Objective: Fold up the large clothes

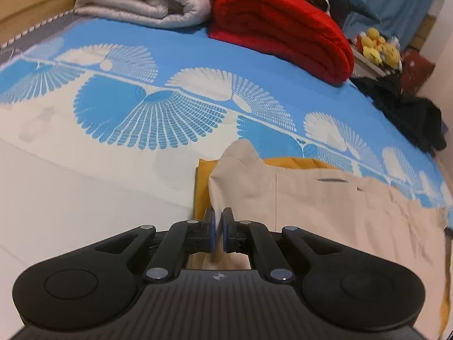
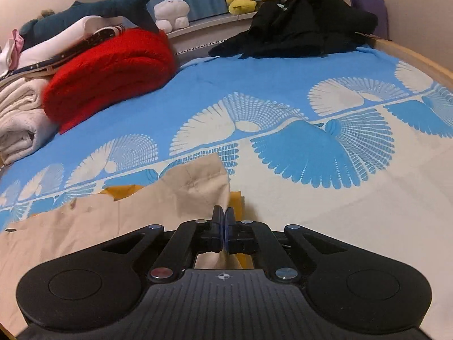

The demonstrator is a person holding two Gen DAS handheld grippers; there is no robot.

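While no writing shows, both grippers point(image 1: 218, 218) point(image 2: 223, 216) pinch beige garment point(image 1: 325, 206).

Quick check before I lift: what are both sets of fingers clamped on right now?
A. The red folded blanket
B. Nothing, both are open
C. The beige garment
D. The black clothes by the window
C: the left gripper and the right gripper each pinch an edge of the beige garment, which lies over a mustard-yellow cloth on the bed.

Trousers point(image 1: 325, 206) lie on bedsheet point(image 1: 198, 56); folded blankets point(image 1: 283, 28) behind them.
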